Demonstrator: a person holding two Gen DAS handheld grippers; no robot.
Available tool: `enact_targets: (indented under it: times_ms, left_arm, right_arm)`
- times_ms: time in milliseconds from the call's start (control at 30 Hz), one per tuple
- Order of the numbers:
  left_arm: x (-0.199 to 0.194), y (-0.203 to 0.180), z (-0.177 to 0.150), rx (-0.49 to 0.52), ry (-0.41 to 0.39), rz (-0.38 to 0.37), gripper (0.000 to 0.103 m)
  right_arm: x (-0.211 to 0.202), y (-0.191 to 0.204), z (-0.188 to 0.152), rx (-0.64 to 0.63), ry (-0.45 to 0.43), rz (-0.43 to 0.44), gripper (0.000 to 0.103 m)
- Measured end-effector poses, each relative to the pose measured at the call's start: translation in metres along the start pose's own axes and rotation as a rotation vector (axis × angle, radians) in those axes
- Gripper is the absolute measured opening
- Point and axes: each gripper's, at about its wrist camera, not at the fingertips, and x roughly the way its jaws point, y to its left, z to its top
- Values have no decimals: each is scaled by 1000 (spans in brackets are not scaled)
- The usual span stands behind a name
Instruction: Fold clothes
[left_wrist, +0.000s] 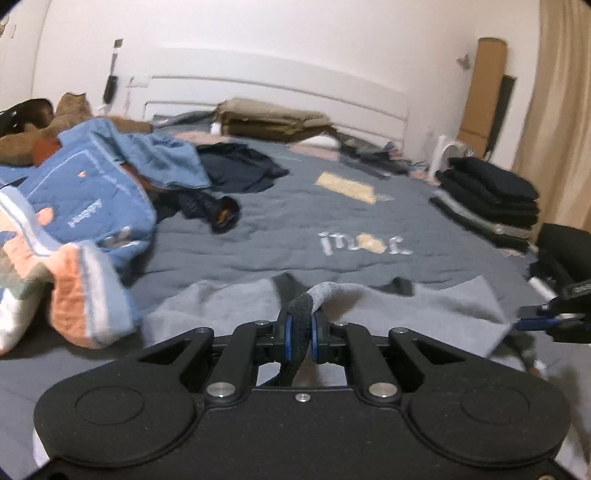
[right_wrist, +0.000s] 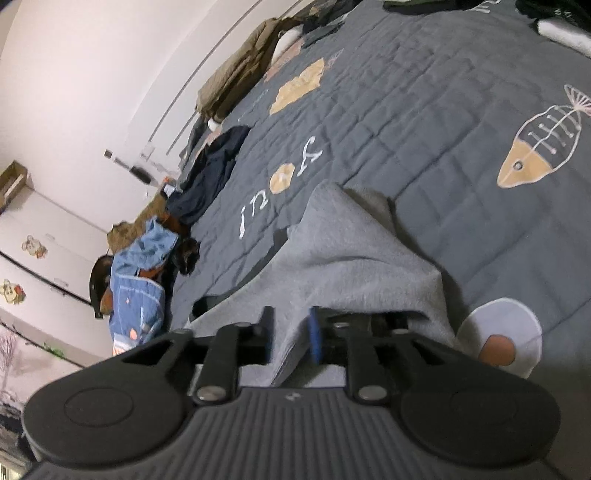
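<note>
A light grey garment (left_wrist: 436, 302) with a dark ribbed trim (left_wrist: 301, 314) lies spread over the near part of the bed. My left gripper (left_wrist: 300, 332) is shut on that dark trim, which bunches up between the blue pads. At the far right of the left wrist view, the right gripper (left_wrist: 524, 322) pinches the garment's right edge. In the right wrist view the grey garment (right_wrist: 343, 251) drapes away from the right gripper (right_wrist: 291, 334), with cloth filling the gap between the fingers. The garment hangs slightly lifted between the two grippers.
The bed has a grey quilt (left_wrist: 295, 210) with lettering and a fish design (right_wrist: 535, 147). A heap of blue bedding (left_wrist: 85, 206) and dark clothes (left_wrist: 240, 170) lies left. Folded dark clothes (left_wrist: 487, 195) are stacked right. A tan folded pile (left_wrist: 269, 118) sits by the headboard.
</note>
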Motion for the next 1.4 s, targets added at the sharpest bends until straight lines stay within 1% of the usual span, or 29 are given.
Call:
enact_targets:
  times_ms: [33,67,100,133,167,200,233,300,367,533,567,667,733,800,833,867,900,933,1067,1167,1233,1300,1333,1367,1400]
  left_arm:
    - [5,5,-3,-20,24,22,15]
    - [9,10,-7,-44,44,48,17]
    - [13,12,-10,-55,65,61,18]
    - [14,11,-11,-44,76,69,25]
    - [14,9,-12,-28,83,78,38]
    - [12,8,-12,-19,74,86,45]
    - [10,9,-11,-26,64,82,58]
    - [6,13,-9,-51,52,66,60]
    - [4,18,-7,-68,57,73,60]
    - [18,23,-16,-89,117,70,59]
    - [20,24,-17,-88,120,69,59]
    - [27,30,-19,-125,128,56,57]
    - [35,33,-23,-149,148,55,57]
    - [41,35,-27,-162,158,57,51]
    - [44,36,-28,-165,160,50,32]
    - [46,36,-28,-165,166,43,9]
    - [47,35,-28,-164,166,35,7]
    - [47,33,-28,-155,159,35,7]
    - [36,28,-19,-108,92,48,6]
    - [18,29,-5,-79,10,81,6]
    - [8,31,3,-68,-26,107,6]
    - [6,35,4,-49,-25,128,6]
    - [9,38,3,-53,-1,134,6]
    - [13,41,1,-61,29,138,6]
    - [17,43,-1,-69,59,143,6]
  right_arm:
    - [1,1,-1,-5,5,-1,37]
    - [3,1,-2,-10,10,-3,43]
    - [4,2,-3,-15,16,-4,45]
    - [6,3,-4,-19,21,-6,49]
    - [7,3,-5,-24,26,-7,51]
    - [8,4,-6,-29,31,-9,53]
    - [10,4,-7,-34,36,-10,55]
    - [13,6,-9,-44,47,-13,58]
    - [15,3,-8,-30,29,-11,60]
    - [23,-3,-7,-10,-7,-18,63]
    - [26,-4,-7,-11,-10,-23,63]
    - [32,-6,-8,-11,-23,-36,63]
    - [35,-6,-9,-18,-36,-43,63]
    - [36,-8,-9,-28,-57,-41,56]
    - [37,-9,-9,-32,-63,-42,41]
    - [38,-9,-9,-31,-61,-43,17]
    - [39,-9,-8,-23,-50,-33,10]
    - [38,-9,-9,-12,-47,-19,6]
    - [24,8,-10,-45,-55,28,4]
    - [10,25,-8,-63,-41,66,4]
    - [4,39,-10,-99,-3,78,4]
    - [5,45,-14,-121,42,77,4]
    - [11,49,-17,-151,83,62,5]
    - [17,51,-22,-190,118,30,6]
    - [27,49,-27,-218,164,-20,7]
